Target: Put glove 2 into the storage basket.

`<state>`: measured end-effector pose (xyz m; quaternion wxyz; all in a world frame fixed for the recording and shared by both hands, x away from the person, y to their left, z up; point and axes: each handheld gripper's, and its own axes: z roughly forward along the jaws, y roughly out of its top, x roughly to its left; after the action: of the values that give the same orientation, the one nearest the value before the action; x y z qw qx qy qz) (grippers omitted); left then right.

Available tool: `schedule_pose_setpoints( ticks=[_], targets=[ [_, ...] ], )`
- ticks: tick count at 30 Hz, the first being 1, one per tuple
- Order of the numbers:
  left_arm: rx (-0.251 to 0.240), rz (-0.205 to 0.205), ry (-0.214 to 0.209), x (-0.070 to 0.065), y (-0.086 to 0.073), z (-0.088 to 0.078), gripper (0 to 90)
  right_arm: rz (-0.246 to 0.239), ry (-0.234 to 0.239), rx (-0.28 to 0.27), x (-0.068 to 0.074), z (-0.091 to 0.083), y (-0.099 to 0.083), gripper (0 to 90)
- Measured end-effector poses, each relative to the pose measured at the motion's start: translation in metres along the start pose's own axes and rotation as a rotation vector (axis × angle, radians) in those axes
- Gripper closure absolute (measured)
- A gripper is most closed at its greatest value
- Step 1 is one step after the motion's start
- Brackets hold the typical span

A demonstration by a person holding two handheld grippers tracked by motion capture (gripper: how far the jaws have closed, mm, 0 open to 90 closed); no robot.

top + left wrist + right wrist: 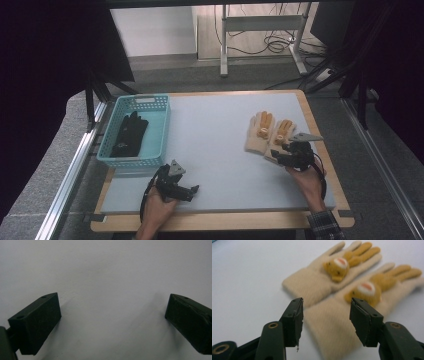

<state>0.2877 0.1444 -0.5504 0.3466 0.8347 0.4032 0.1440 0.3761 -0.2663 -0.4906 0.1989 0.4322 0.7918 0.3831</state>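
Two cream knitted gloves with orange bear figures lie side by side at the table's right, the left one (pixel 256 134) (pixel 312 282) and the right one (pixel 281 135) (pixel 332 327). My right gripper (pixel 278 156) (pixel 325 320) hovers at the cuff of the right glove. Its jaws stand apart on either side of the cuff without pressing on it. My left gripper (pixel 192 191) (pixel 112 315) rests low near the table's front, left of centre, wide open over bare table top.
A teal plastic basket (pixel 116 126) stands at the table's left edge with a dark glove (pixel 129 134) inside. The grey table top (pixel 215 140) has a wooden rim. Metal rails run along both sides, and a desk frame with cables stands beyond.
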Motion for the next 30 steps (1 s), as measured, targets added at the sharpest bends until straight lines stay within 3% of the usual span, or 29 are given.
schedule_pose_setpoints(
  ticks=[9, 19, 22, 24, 28, 30],
  targets=[
    [-0.001, 0.000, 0.000, 0.000, 0.000, 0.000, 0.6, -0.013, -0.013, 0.012, -0.005, 0.041, 0.034, 39.9],
    [-0.001, 0.000, 0.000, 0.000, 0.000, 0.000, 0.6, -0.013, -0.051, 0.076, -0.015, 0.084, 0.050, 37.0],
    [-0.001, 0.000, -0.001, 0.000, 0.000, 0.000, 0.7, -0.033, -0.050, 0.116, -0.017, 0.096, 0.051, 40.0],
    [0.000, 0.001, -0.001, 0.000, 0.000, 0.000, 0.6, -0.034, -0.046, 0.127, -0.016, 0.101, 0.051, 46.7],
    [0.000, 0.001, -0.001, 0.000, 0.000, 0.000, 0.6, -0.054, -0.059, 0.139, -0.012, 0.101, 0.055, 57.8],
    [-0.001, 0.000, -0.001, 0.000, 0.000, 0.000, 0.6, -0.066, -0.036, 0.134, -0.009, 0.096, 0.058, 59.2]
  ],
)
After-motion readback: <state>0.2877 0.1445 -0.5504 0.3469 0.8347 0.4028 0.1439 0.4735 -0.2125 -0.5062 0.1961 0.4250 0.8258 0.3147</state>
